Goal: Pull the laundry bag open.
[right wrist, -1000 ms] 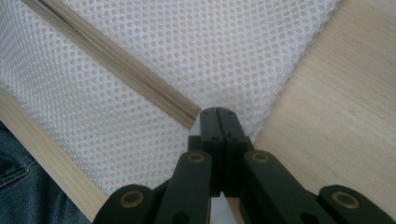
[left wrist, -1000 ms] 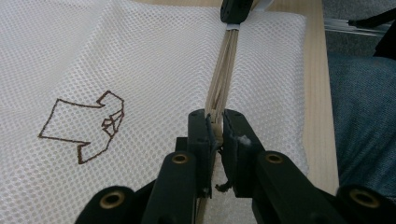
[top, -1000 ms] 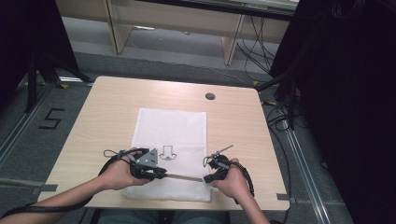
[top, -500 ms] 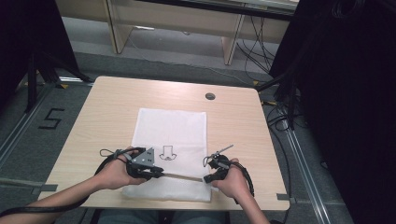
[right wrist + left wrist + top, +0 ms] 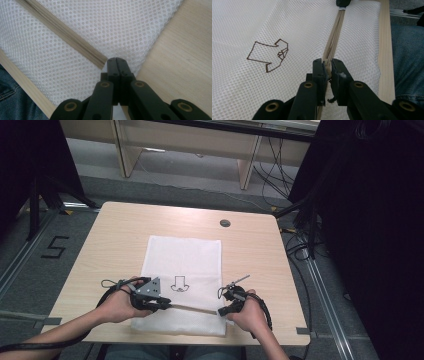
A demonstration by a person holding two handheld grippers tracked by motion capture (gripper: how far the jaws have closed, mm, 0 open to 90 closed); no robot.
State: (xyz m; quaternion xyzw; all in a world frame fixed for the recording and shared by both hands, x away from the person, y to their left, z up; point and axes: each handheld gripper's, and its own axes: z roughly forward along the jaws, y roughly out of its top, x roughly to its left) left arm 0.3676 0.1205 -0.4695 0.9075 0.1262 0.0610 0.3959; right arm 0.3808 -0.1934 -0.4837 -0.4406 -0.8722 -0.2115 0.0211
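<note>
Mesh bag (image 5: 182, 280), white with a small brown printed mark, lies flat on the worktop (image 5: 120, 240), its beige zipper (image 5: 192, 308) running along the near edge. Left tool (image 5: 327, 72) is pinching what looks like the zipper's pull; right tool (image 5: 116, 65) is pressed together at the bag's right corner, seemingly nipping the mesh. To slide it cleanly, I'd keep the right end anchored and taut, and draw the pull straight along the teeth.

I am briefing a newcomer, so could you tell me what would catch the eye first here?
A white mesh bag lies flat mid-table with a brown arrow drawing on it. Near its front edge, both grippers work its beige zipper: the left gripper pinches the zipper, and the right gripper is shut at the zipper's end.
</note>
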